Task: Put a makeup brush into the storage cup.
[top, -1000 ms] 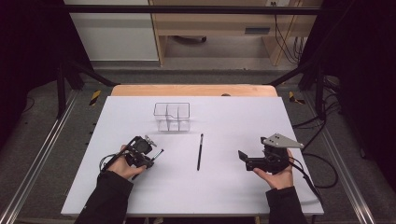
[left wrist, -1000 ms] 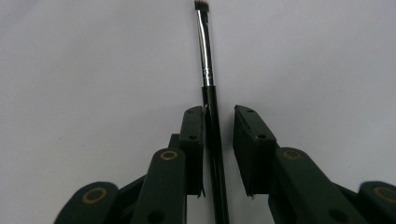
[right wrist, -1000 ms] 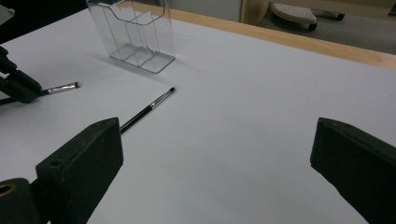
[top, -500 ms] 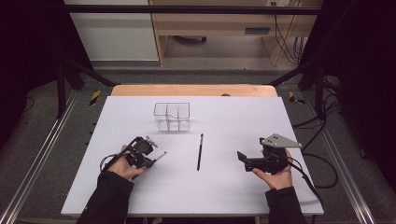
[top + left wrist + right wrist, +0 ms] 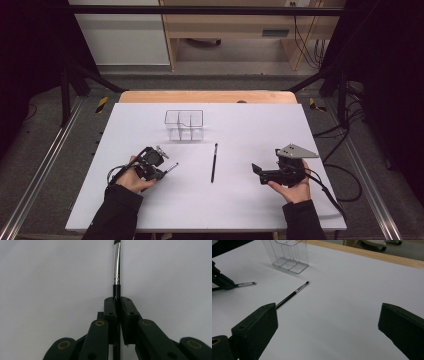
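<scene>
My left gripper lies low on the white table at the left, shut on a thin black makeup brush with a silver ferrule. The brush's far end sticks out past the jaws towards the right. A second black brush lies loose in the middle of the table, apart from both grippers. My right gripper rests at the right, open, jaws wide with nothing between them, pointing towards the loose brush. The right gripper view also catches the left gripper and its brush tip.
A clear plastic organizer with several compartments stands upright behind the brushes, left of centre. The white table sheet ends at a wooden strip at the back. Cables trail off the right side.
</scene>
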Demonstrator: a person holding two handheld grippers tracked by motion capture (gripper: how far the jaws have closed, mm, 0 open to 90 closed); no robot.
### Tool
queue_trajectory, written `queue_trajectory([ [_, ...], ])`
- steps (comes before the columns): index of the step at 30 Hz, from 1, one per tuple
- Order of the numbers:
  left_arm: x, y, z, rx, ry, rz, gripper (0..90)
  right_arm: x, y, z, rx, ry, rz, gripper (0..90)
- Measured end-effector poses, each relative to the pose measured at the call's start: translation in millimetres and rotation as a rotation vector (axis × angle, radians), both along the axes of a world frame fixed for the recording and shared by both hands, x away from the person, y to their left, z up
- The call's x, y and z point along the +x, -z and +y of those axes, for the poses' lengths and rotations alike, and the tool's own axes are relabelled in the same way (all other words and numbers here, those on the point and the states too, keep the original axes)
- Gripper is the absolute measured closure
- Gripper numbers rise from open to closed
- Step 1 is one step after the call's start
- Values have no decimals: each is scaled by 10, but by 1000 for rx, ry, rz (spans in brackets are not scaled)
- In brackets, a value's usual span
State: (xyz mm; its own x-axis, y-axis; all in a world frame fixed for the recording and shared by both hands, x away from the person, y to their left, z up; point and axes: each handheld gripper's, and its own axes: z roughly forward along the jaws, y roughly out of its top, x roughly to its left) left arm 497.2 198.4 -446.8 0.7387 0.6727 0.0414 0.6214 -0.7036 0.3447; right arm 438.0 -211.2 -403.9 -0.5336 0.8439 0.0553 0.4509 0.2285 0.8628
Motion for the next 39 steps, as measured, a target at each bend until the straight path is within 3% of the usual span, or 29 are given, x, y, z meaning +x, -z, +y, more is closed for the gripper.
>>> queue_trajectory([
  [8, -74, -188, 25, -76, 11, -54, 832, -4, -5, -7, 0, 0, -2, 30],
  [16, -216, -452, -6, -176, 14, -177, 832, -22, -33, -31, 12, 2, -9, 30],
  [21, -274, -525, -41, -216, 3, -231, 832, -26, -37, -34, 13, 2, -10, 30],
  [32, -337, -602, -63, -264, -9, -289, 832, -33, -48, -44, 16, 4, -16, 29],
  [39, -373, -658, -29, -333, -46, -366, 832, -32, -43, -39, 14, 3, -15, 29],
])
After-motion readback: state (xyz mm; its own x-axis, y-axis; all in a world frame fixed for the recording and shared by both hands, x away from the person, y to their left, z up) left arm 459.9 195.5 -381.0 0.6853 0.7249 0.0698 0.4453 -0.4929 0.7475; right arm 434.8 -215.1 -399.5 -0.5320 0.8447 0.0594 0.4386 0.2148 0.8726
